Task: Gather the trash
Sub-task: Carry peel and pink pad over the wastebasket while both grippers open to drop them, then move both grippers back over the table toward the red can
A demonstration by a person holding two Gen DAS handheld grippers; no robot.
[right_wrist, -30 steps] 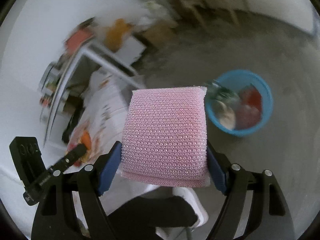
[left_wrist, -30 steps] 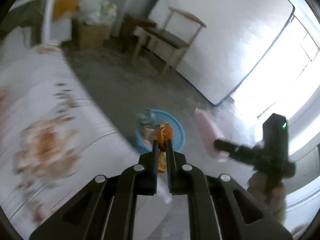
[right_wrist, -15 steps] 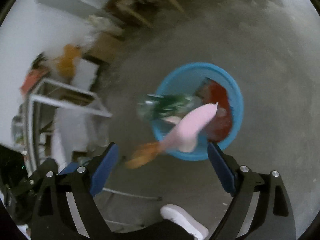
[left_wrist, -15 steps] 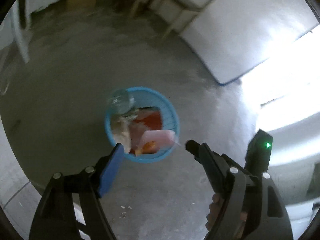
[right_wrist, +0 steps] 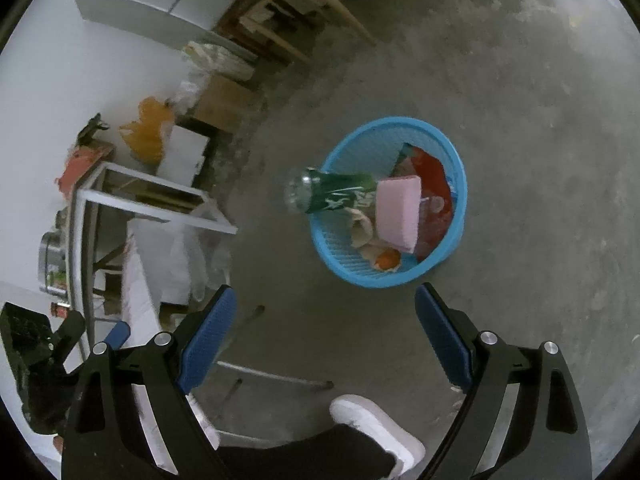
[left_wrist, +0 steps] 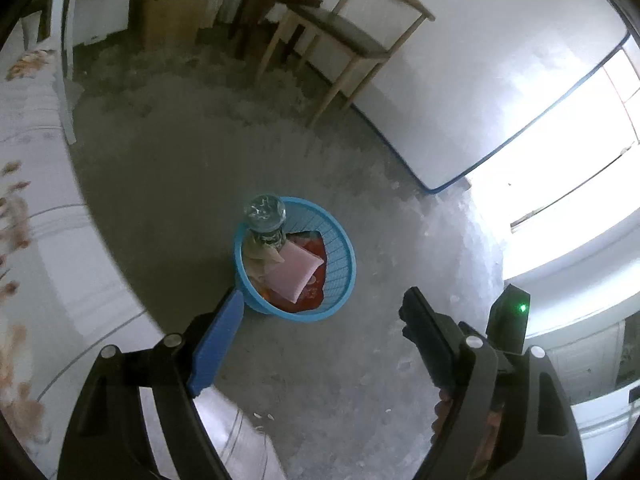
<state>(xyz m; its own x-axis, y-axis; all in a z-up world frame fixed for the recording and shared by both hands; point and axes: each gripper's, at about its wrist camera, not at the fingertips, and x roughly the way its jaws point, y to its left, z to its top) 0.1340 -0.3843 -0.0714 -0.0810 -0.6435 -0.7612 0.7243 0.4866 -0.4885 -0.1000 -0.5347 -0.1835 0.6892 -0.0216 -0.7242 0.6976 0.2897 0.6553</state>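
A: Any lettering legible? Checked the green bottle point(right_wrist: 340, 194) leaning out of the blue basket point(right_wrist: 458, 184) — white markings on its label, but too smeared to read.

B: Same from the left wrist view — the bottle point(left_wrist: 266, 216) shows only its clear base, no print. The red wrapper point(right_wrist: 434, 172) in the basket carries no readable word either.

A: Cardboard box point(right_wrist: 224, 104) by the wall?

B: Plain faces, nothing legible. Entry: no readable text, brand or number anywhere.
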